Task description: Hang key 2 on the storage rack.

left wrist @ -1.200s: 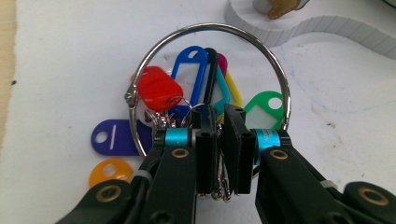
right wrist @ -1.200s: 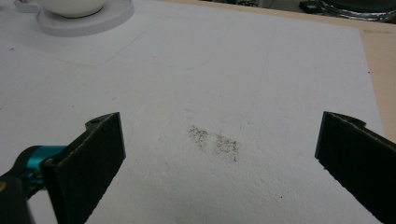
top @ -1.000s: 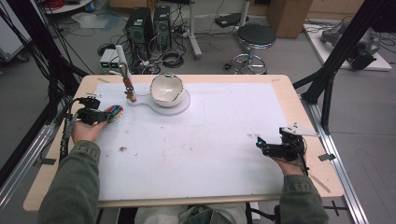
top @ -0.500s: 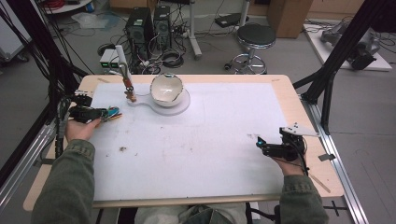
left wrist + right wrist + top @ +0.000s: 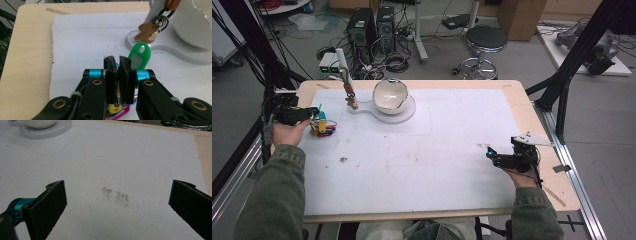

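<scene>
A bunch of key tags (image 5: 324, 127), green, yellow and magenta on a metal ring, lies near the mat's left edge. My left gripper (image 5: 309, 116) is shut on the ring; in the left gripper view (image 5: 117, 61) the jaws pinch it, with the green tag (image 5: 139, 56) sticking out beyond them. Just ahead, a brown key (image 5: 147, 32) hangs from a hook on a slanted white post (image 5: 343, 67). My right gripper (image 5: 491, 155) rests on the mat at the right, its jaws wide apart (image 5: 120, 195) and empty.
A white bowl (image 5: 390, 94) stands on a white keyhole-shaped base (image 5: 362, 107) at the back of the white mat (image 5: 432, 150), right of the post. Dark smudges (image 5: 116, 195) mark the mat between the right jaws. The wooden table edge (image 5: 25, 50) runs along the left.
My left gripper has drawn back a little to the left, taking the bunch of tags with it. The right gripper has stayed where it was.
</scene>
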